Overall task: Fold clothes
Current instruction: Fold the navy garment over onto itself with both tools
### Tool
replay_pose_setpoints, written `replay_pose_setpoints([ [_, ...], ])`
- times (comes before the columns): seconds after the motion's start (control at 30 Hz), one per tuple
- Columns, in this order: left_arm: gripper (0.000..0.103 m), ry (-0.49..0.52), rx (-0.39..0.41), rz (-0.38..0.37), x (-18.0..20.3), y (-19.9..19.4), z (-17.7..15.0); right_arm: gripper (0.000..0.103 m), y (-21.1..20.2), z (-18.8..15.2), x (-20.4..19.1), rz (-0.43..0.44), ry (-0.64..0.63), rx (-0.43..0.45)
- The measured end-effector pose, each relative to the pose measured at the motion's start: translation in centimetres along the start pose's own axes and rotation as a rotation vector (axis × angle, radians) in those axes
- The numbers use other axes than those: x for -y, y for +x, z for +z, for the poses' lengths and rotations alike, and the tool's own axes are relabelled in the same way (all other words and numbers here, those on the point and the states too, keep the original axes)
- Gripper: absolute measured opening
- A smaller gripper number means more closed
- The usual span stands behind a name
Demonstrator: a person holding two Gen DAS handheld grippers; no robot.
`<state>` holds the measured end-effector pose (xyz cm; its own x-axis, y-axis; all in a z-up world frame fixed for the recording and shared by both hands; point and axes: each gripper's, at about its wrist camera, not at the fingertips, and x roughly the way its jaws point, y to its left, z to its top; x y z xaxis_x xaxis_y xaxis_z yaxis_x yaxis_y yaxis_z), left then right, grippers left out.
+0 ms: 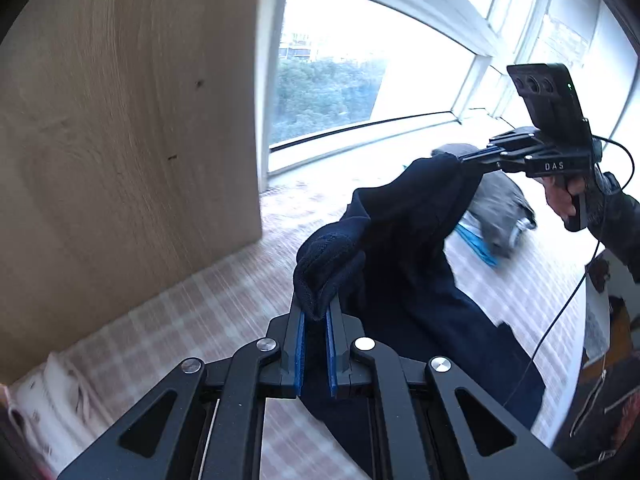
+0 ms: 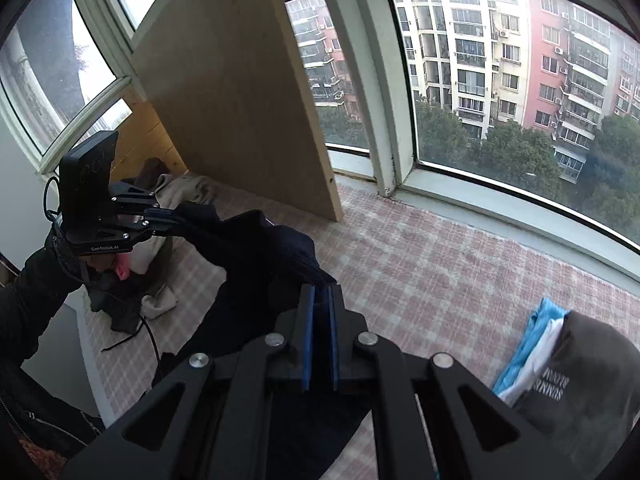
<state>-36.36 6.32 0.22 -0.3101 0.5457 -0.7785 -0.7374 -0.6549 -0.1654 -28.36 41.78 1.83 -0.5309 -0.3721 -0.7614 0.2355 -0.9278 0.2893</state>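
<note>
The garment (image 2: 256, 256) hung between the 2 grippers above the bed (image 2: 420, 264). The left gripper (image 1: 315, 312) held 1 end, the right gripper (image 2: 320, 292) the other. A folded stack (image 2: 568, 368) lay right of the garment. A panel (image 2: 236, 92) stood behind, before the window (image 2: 500, 80).

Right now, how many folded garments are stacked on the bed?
3 visible: a grey top uppermost, a white one beneath, a blue one lowest, right of the navy garment. More may be hidden.
</note>
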Motion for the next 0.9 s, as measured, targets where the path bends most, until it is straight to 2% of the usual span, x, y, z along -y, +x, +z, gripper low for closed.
replay_pose_setpoints([
  [0.13,0.007,0.037,-0.006,-0.014,2.9,-3.6,-5.5,0.007,-3.3,-4.1,-3.2,-0.006,0.02,0.01],
  [0.17,0.007,0.042,-0.011,-0.015,5.0,-3.6,-7.0,0.007,-4.2,-5.1,-4.0,-0.007,0.024,0.013],
  [0.23,0.007,0.04,-0.02,-0.028,6.5,-4.5,-9.5,0.007,-5.8,-7.1,-5.5,-0.01,0.034,0.018],
  [0.37,0.007,0.034,-0.043,-0.064,11.3,-4.7,-14.6,0.007,-6.3,-13.3,-8.0,0.001,0.08,0.006],
  [0.53,0.007,-0.022,-0.122,-0.124,15.2,0.0,-22.4,0.007,-3.1,-22.1,-9.0,0.003,0.15,-0.085],
  [0.6,0.007,-0.04,-0.148,-0.132,15.9,1.3,-24.4,0.007,-2.0,-24.5,-9.0,-0.02,0.178,-0.108],
  [0.77,0.007,-0.065,-0.167,-0.138,17.3,2.0,-26.7,0.007,-2.0,-26.6,-8.9,-0.029,0.213,-0.093],
  [0.9,0.007,-0.044,-0.137,-0.139,19.5,0.2,-27.8,0.007,-3.5,-27.2,-10.2,-0.034,0.17,-0.083],
])
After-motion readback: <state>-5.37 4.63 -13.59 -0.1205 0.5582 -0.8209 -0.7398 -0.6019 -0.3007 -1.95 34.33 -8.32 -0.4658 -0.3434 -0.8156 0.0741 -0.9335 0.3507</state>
